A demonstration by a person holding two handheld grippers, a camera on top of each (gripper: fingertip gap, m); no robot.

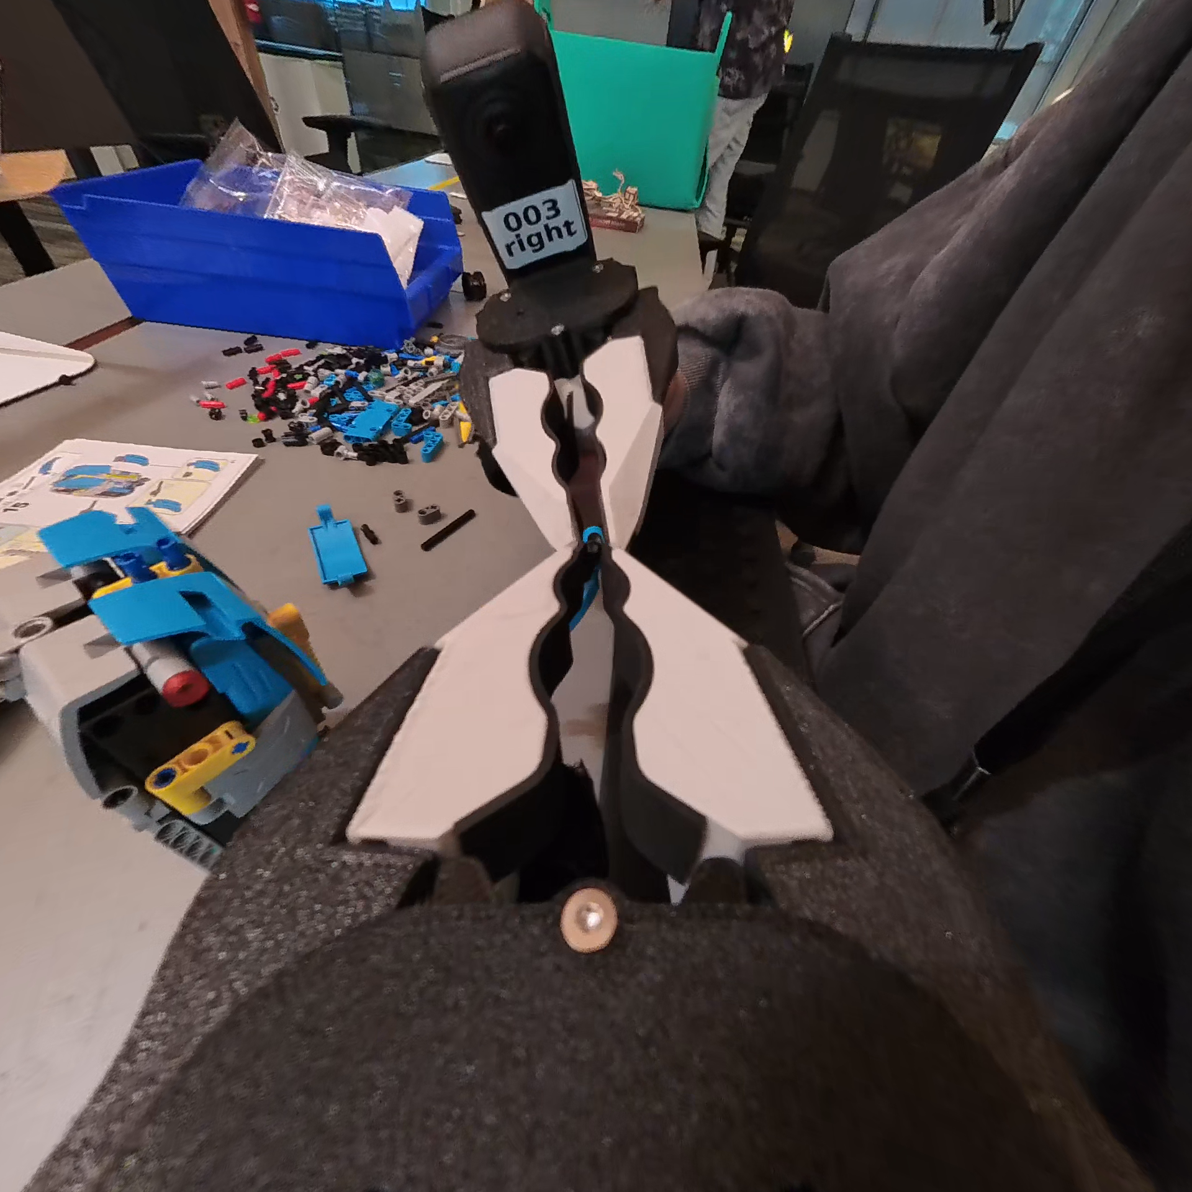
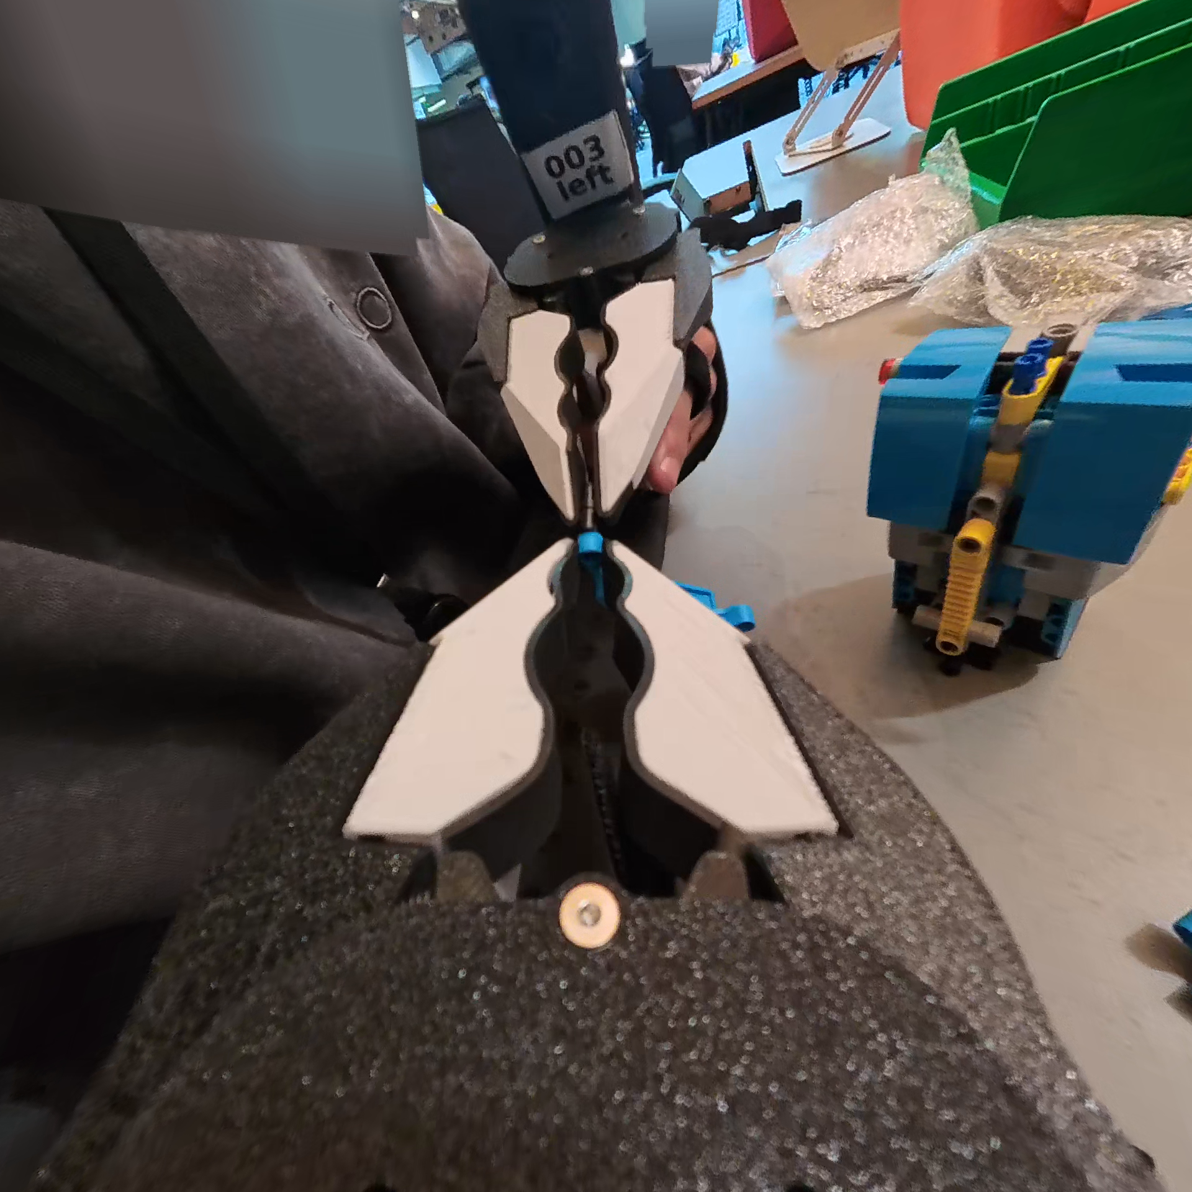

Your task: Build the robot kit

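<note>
Left wrist view, read left to right.

- Far left, on the grey table [image 1: 413, 619]: an open instruction booklet [image 1: 129, 477]. Touching its near corner is a half-built blue, grey and yellow block model [image 1: 174, 651].
- Behind these: a blue bin [image 1: 258, 277] with clear plastic bags in it. In front of the bin lies a loose heap of small parts [image 1: 348, 400], black, red, grey and blue.
- Nearer, apart from the heap: a flat blue plate [image 1: 338, 548] and a few stray grey and black bits.
- Centre: the left gripper [image 1: 590, 560] points away from the camera and the right gripper [image 1: 590, 530] points back at it. They meet tip to tip, above the table edge.
- Between the tips sits a small blue pin [image 1: 592, 535]. The right claw is closed on it, and the pin's end pokes out toward the left claw.
- The left claw's jaws are drawn close together. A thin dark piece [image 1: 590, 549] appears pinched at their very tips, touching the pin or just short of it; I cannot tell which.
- A curved blue sliver shows through the left claw's gap. Whether it is held or lies beyond is unclear.
- Right: a dark sleeve [image 1: 774, 393] behind the right gripper.

Right wrist view, same order.

- Left: the person's dark coat.
- Centre: the two grippers nose to nose, with the blue pin clamped in the nearer claw.
- Right: the model standing on the table, well apart. Behind it are crumpled plastic bags [image 2: 890, 258] and green bins [image 2: 1064, 129].
</note>
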